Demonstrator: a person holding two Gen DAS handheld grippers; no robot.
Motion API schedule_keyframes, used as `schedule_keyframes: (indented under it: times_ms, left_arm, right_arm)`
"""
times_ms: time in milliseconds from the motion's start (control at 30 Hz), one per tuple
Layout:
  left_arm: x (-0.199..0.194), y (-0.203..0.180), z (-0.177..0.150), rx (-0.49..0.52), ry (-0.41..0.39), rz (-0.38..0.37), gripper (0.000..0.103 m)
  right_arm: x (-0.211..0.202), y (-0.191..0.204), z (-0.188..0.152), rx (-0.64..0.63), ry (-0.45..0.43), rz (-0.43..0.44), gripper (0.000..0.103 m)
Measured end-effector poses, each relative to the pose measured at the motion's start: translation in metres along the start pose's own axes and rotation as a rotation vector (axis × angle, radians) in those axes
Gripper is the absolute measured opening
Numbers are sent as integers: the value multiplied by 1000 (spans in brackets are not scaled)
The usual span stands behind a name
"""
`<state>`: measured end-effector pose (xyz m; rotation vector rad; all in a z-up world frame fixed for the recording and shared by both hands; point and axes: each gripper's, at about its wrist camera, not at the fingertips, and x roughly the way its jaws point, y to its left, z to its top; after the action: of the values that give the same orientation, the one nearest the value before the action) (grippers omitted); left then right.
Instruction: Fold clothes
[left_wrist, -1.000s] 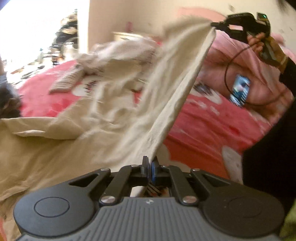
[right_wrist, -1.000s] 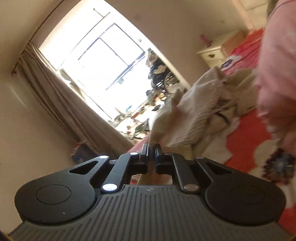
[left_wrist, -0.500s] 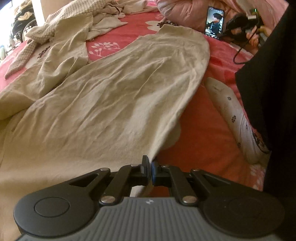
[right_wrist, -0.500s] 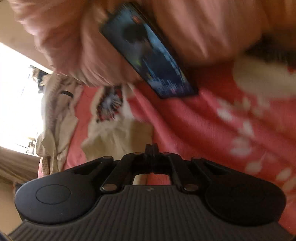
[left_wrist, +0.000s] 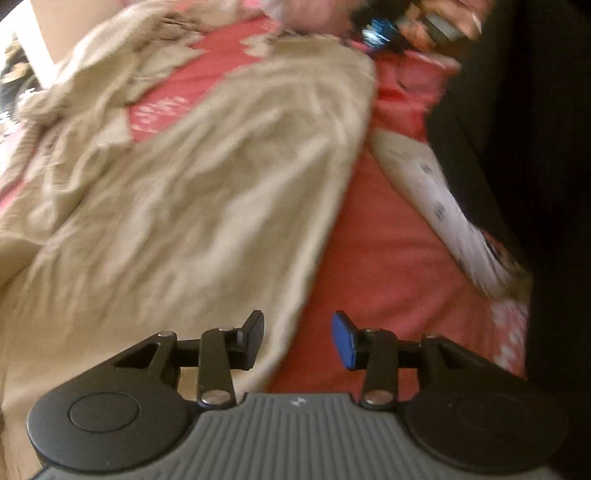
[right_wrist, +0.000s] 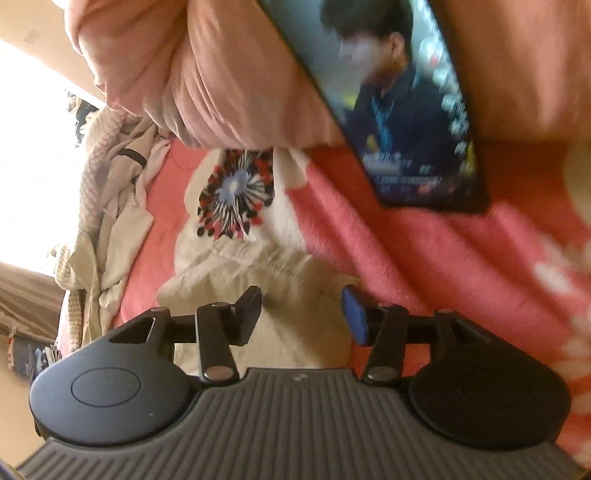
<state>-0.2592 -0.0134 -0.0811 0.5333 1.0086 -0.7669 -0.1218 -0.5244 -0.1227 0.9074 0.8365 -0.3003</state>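
Observation:
A beige garment (left_wrist: 203, 184) lies spread over the red flowered bed cover (left_wrist: 384, 258), blurred by motion. My left gripper (left_wrist: 299, 339) hangs just above its near right edge. Its jaws are opening, and the cloth's edge lies under the gap, free of the pads. In the right wrist view, the garment's far corner (right_wrist: 266, 295) rests on the cover beneath my right gripper (right_wrist: 303, 314). Those jaws are also opening, with the cloth loose below them and not pinched.
A lit phone (right_wrist: 399, 110) leans on a pink quilt (right_wrist: 207, 74) just beyond the right gripper. A heap of other clothes (right_wrist: 110, 192) lies further left. A white patterned strip (left_wrist: 443, 206) and a person's black clothing (left_wrist: 524, 184) are on the right.
Both grippers came down from holding the beige garment stretched in the air. The garment now lies flat on the bed. Both pairs of jaws have parted and let the cloth go.

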Motion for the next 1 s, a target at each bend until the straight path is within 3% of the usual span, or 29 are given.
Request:
schedule_keyframes:
  times_ms: [67,100,200,267,367,500,633,767,933,1000]
  left_arm:
    - [0,8,5,-63,-7,41,42]
    - [-1,11,8,-91,-9,54,42]
    - [-3,15,8,-135,-11,62,43]
    - [0,15,7,-139,4,58,43]
    - [5,11,7,-116,29,57,43]
    - [8,0,8,-65,46,68,44]
    - [6,-4,11,-42,38,79,45]
    - [7,-5,12,-36,42,92,45]
    - [10,2,14,-73,41,132,50]
    - [15,8,15,-103,45,158,52]
  right_arm:
    - [-5,7,-8,-35,-33,3,9]
    - [-9,13,-11,-64,-59,3,5]
    - [-40,29,-25,-158,-191,1,4]
    - [-49,30,-32,-193,-220,-56,7]
    - [-43,13,-26,-166,-247,-265,13]
    - [-51,18,-11,-205,-251,-170,15]
    - [-27,61,10,-386,-139,-59,55]
    - [19,92,34,-506,-39,-100,56]
    - [70,89,54,-435,175,-144,56]
    - [72,89,53,-449,187,-146,56]
